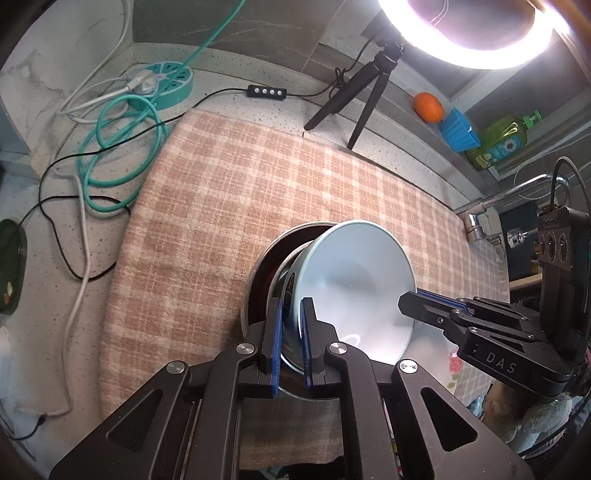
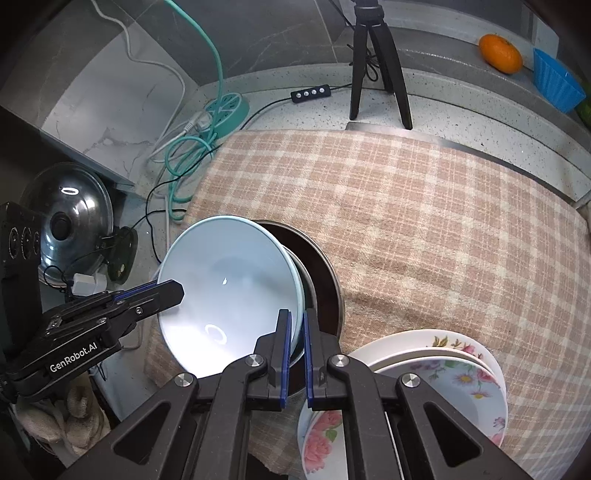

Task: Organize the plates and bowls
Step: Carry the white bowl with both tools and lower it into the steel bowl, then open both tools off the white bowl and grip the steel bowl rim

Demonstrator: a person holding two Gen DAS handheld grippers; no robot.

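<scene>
Both grippers pinch the pale blue bowl's (image 2: 229, 280) rim: left gripper (image 1: 291, 332) at nine o'clock, right gripper (image 2: 297, 343) at three. Two floral plates (image 2: 443, 365) sit stacked beside it.

A ring light (image 1: 476, 33) blazes blown-out white at the top of the left wrist view, its oval glint (image 2: 216, 333) mirrored in the pale blue bowl (image 2: 229, 291), while fisheye curvature bends the edges into dark, vignetted corners.

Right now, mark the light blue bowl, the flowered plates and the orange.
light blue bowl (image 2: 229, 280): right wrist view, inner wall.
flowered plates (image 2: 476, 380): right wrist view, top plate's inner face.
orange (image 1: 427, 107): left wrist view, its peel.
</scene>
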